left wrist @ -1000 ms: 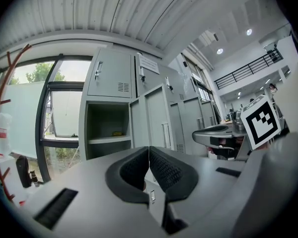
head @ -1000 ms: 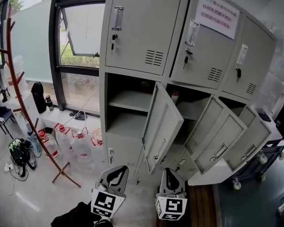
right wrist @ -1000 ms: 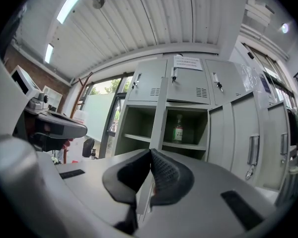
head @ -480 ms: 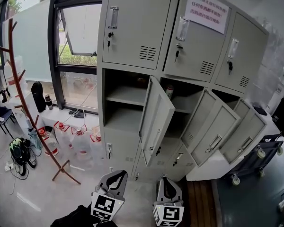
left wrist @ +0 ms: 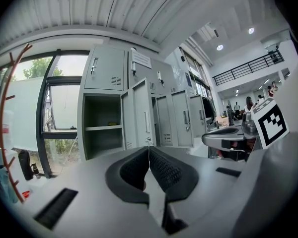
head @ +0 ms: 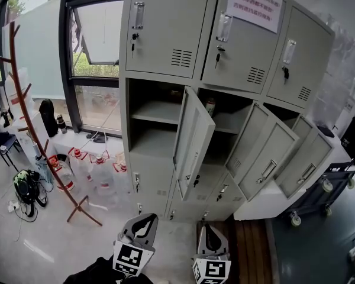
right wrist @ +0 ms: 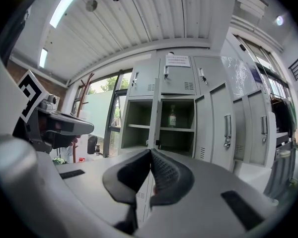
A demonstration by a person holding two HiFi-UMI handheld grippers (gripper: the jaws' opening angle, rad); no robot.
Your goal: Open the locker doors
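The task looks partly done. On the locker (head: 128,129), the three middle-row doors (head: 262,158) stand swung out, so their shelves show, with a bottle (head: 210,106) on the centre shelf. The three top-row doors (head: 163,28) sit flush shut, with keys hanging from their locks. The low bottom-row doors (head: 147,187) also look shut, though the open doors hide part of that row.

The left tongs (left wrist: 148,149) are clenched on nothing, with their pads pressed together. The right tongs (right wrist: 150,152) are likewise clenched and empty. Both are held low and well apart from the locker, which stands ahead of and above them. The open left door (head: 192,136) of the middle row lies straight ahead of the right tongs, seen nearly edge-on. The top row is high above both tongs.

Judging from this, what is left is the top row and perhaps the bottom row. For either, the tongs would need to part, reach a handle or key, and pull. None of that is under way here.
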